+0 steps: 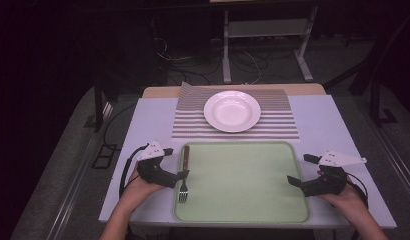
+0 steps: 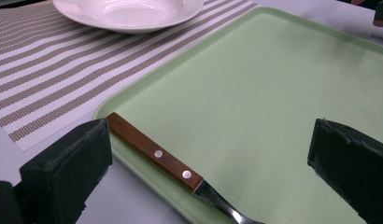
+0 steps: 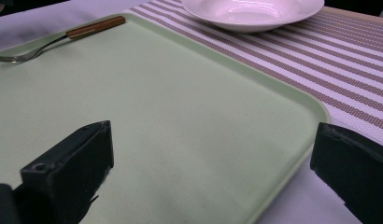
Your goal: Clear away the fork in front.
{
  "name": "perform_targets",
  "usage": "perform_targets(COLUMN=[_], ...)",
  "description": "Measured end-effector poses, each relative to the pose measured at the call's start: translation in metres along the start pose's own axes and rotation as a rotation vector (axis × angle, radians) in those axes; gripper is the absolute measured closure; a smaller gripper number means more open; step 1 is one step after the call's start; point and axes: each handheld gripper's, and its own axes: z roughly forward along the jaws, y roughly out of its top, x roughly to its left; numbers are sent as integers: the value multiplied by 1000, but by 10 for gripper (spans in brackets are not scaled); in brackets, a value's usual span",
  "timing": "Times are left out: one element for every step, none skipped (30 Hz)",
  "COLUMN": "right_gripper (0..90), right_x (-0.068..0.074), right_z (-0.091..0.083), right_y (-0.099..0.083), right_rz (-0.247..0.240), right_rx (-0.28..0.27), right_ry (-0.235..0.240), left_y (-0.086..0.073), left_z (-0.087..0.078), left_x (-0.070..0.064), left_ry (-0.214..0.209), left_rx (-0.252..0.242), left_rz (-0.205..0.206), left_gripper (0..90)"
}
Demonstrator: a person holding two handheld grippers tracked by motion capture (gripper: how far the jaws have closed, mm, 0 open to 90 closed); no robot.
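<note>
A fork [image 1: 184,172] with a wooden handle is seen lying along the left rim of a pale green tray [image 1: 243,180], its tines toward the person and its handle pointing away; in the left gripper view the handle [image 2: 154,152] is shown resting on the tray's raised edge, between the two jaws but touched by neither. The left gripper [image 1: 177,164] is held just beside the fork at the tray's left edge, its jaws spread wide. The right gripper [image 1: 299,170] is held at the tray's right edge, well apart from the fork, its jaws likewise spread with nothing between them. Beyond the tray a striped placemat [image 1: 193,112] is laid, and a white plate [image 1: 232,110] is set on it, apart from the tray's far rim. The tray's inner surface is left bare from the fork across to the right rim; a strip of pale table [image 1: 323,120] is left free on either side of the mat; the near edge of the tray lies close to the table's front edge.
</note>
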Motion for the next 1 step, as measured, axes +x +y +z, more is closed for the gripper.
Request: perform_targets(right_gripper=[0], right_x=[0], right_z=[0], right_y=[0], right_rz=[0], right_rx=[0], right_ry=[0], left_y=[0], left_z=[0], left_x=[0], left_ry=[-2], left_rx=[-1], left_rz=[-1], left_gripper=[0])
